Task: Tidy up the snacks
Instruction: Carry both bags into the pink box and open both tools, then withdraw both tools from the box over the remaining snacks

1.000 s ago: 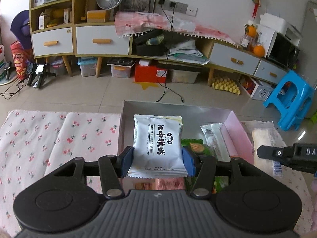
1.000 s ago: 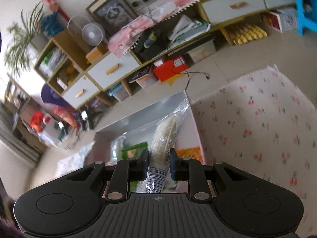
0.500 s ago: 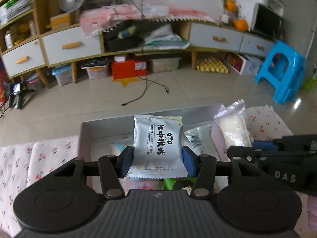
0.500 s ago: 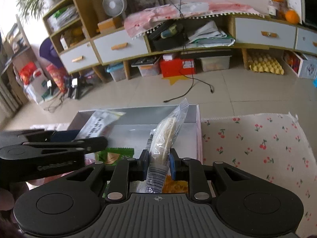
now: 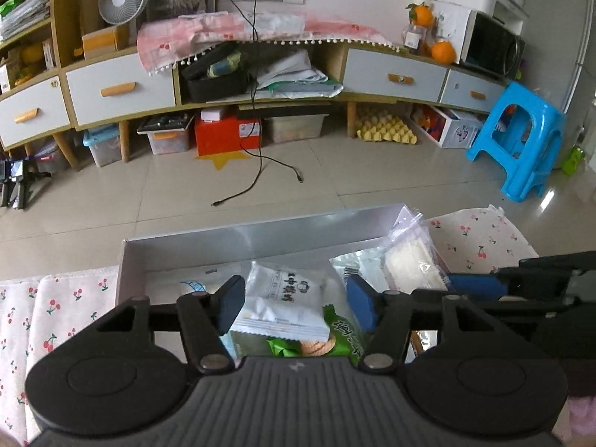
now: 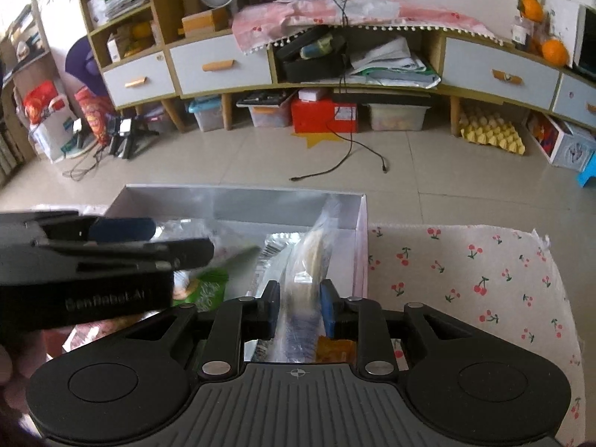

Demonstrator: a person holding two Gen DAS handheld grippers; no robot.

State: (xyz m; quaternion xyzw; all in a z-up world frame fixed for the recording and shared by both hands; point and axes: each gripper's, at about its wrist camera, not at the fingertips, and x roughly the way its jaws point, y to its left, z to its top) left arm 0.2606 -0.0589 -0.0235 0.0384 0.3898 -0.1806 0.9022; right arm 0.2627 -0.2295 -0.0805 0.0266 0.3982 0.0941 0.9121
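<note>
Tilting down, both claws (image 5: 296,303) (image 6: 298,307) seemingly boxward.

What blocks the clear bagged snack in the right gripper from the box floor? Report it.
Nothing visible blocks it. The clear plastic bag of pale snack already hangs inside the silver-lined cardboard box, between the right gripper's fingers, with flat packets beneath.

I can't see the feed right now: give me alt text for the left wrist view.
The left tongs stand open above a white snack packet lying in the grey box, their jaws just opened. A green packet lies beside it, and the right tongs reach in by a clear bag.
</note>
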